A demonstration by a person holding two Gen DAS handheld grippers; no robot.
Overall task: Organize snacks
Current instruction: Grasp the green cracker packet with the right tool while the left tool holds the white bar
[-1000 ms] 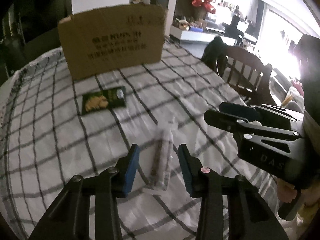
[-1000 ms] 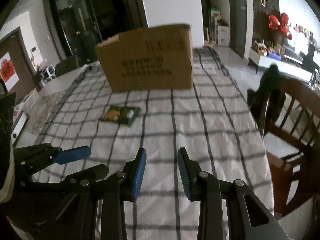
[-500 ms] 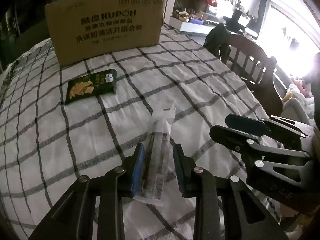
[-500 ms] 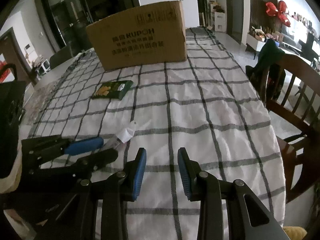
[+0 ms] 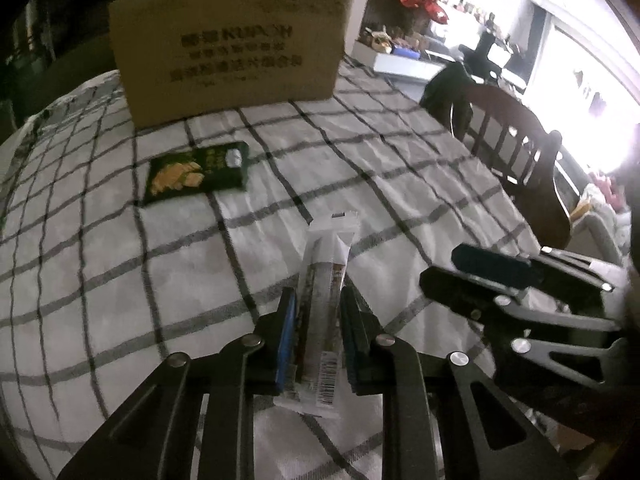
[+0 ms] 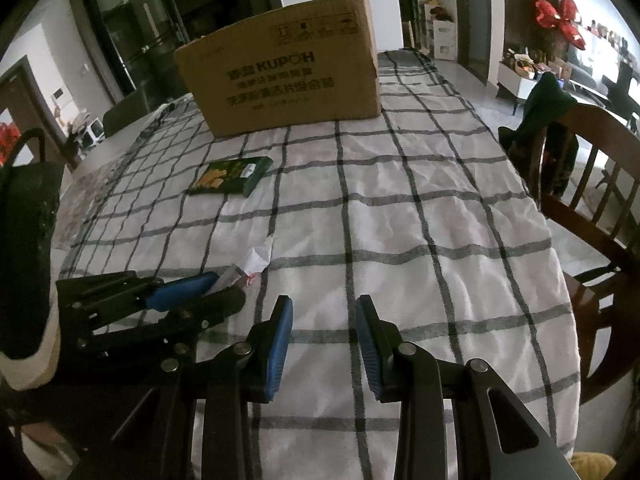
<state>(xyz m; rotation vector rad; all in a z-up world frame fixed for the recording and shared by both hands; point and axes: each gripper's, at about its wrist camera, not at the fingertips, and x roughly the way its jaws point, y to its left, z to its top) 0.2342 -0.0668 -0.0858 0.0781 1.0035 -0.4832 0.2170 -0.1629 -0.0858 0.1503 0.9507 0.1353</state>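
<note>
My left gripper (image 5: 318, 312) is shut on a long clear-wrapped snack stick (image 5: 326, 276), held just above the checked tablecloth; its white end also shows in the right wrist view (image 6: 258, 258). A green snack packet (image 5: 196, 172) lies flat on the cloth further back, also in the right wrist view (image 6: 232, 176). A large cardboard box (image 5: 228, 52) stands at the far end of the table, also in the right wrist view (image 6: 284, 80). My right gripper (image 6: 324, 324) is open and empty above the cloth, to the right of the left gripper (image 6: 192, 292).
The table carries a white cloth with black checks (image 6: 420, 220). A dark wooden chair (image 6: 592, 184) with clothing over it stands at the right edge. The right gripper also shows in the left wrist view (image 5: 500, 276).
The left gripper closed on the snack stick, which lay between open jaws a second ago, and lifted it a little. The right gripper stayed open, its view tilting down.
</note>
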